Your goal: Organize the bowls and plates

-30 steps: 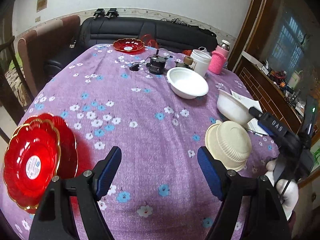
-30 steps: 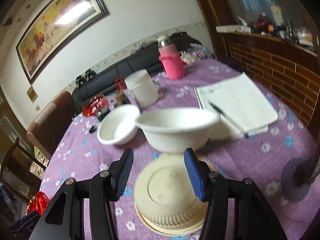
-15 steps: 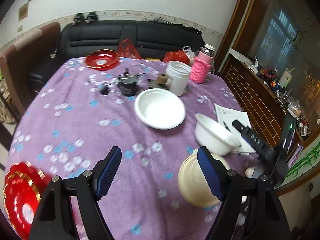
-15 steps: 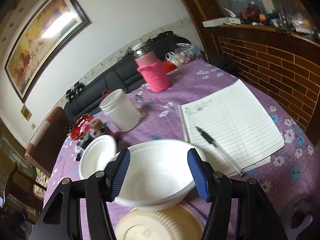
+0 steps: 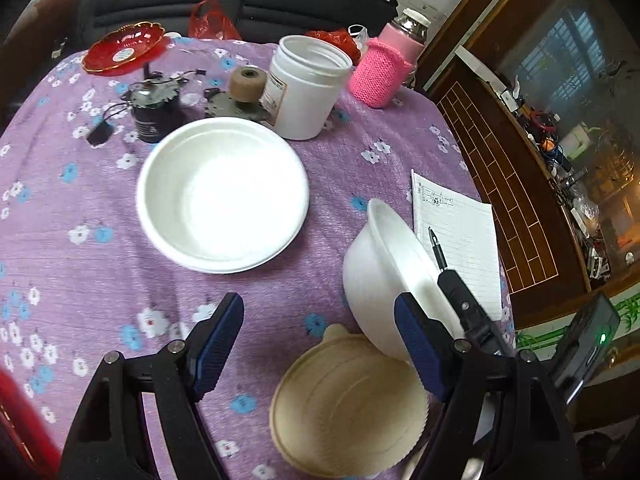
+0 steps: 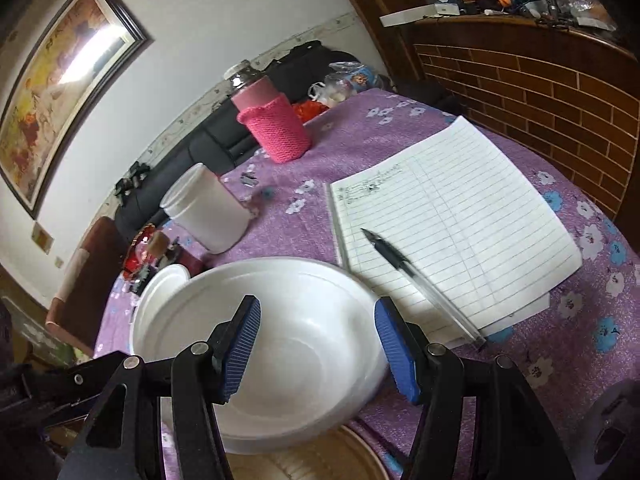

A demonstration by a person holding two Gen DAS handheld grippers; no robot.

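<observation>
A shallow white bowl stands upright on the purple flowered cloth, ahead of my left gripper, which is open and holds nothing. To its right a deeper white bowl leans tilted against an upturned beige bowl. In the right wrist view my right gripper is open over the hollow of that deep bowl, its right finger by the rim; I cannot tell whether it touches. The beige bowl shows just below, the shallow bowl behind on the left.
A lined notebook with a pen lies right of the deep bowl. Behind stand a white jar, a pink-sleeved bottle, small motor parts and a red plate. More red plates show at the lower left edge.
My left gripper has swung right across the table; the red stack slid to the frame edge and the bowls came close. My right gripper has sunk over the deep white bowl.
</observation>
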